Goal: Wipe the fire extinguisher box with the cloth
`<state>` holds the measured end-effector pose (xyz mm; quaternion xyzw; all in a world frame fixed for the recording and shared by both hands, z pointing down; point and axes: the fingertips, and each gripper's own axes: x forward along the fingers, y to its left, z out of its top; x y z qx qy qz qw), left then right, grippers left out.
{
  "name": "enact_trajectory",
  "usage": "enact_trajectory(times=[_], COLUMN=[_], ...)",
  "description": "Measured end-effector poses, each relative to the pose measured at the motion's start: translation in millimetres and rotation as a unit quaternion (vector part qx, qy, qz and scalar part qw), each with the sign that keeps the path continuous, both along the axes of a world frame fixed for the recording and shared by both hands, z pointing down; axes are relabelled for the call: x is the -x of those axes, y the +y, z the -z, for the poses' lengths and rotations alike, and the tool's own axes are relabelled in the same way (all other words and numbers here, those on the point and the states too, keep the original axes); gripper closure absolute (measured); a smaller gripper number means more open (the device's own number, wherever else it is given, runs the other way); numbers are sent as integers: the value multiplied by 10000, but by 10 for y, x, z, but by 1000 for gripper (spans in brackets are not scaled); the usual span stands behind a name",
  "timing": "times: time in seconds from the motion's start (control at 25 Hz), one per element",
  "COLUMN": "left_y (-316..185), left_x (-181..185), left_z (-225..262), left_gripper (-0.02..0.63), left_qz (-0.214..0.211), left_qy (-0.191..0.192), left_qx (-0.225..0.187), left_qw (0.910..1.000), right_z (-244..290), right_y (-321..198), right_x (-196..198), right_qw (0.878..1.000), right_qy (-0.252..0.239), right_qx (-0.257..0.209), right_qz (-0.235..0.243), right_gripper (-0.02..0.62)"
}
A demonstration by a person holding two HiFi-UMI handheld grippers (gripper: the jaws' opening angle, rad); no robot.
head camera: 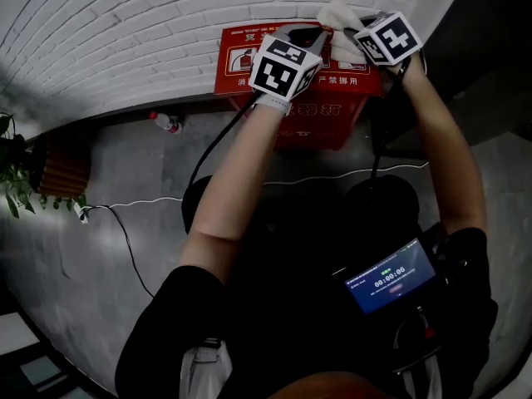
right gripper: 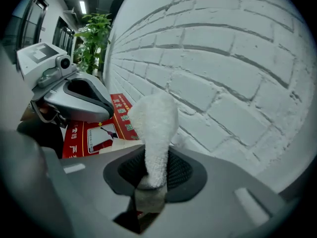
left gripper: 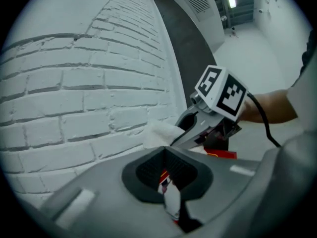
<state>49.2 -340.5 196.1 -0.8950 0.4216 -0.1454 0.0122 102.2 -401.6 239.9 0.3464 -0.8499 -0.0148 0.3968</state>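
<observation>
box: one red fire extinguisher box (head camera: 328, 131), on the floor right up against the white brick wall (head camera: 125, 32). Looks rigid and smooth, so I'd guess it takes firm wiping.
cloth: one white cloth (right gripper: 154, 128), soft, light and floppy. Best held by a bunched end.
right gripper (right gripper: 153, 175): clamped on the cloth, just above the box top.
left gripper (left gripper: 167, 170): jaws together, nothing held, over the box top too.

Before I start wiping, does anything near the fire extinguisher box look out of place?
A small bottle lies on its side on the floor by the wall, left of the fire extinguisher box, as if dropped.
</observation>
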Motion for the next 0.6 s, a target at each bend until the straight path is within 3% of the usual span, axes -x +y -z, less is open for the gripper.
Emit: enact_trajectory(times=[0.28, 0.6], left_y=[11, 142], left_x=[-328, -62], left_z=[-38, 105], left_gripper=[606, 606], left_qz=[-161, 16], left_qy=[-94, -127], left_qx=[62, -54], left_qw=[9998, 9999], right_z=[24, 304], right_y=[-50, 101], right_x=[-518, -195], right_qw=[9976, 9983], right_qy=[511, -69], right_qx=[-335, -573], right_qz=[-318, 8], right_gripper=[506, 505])
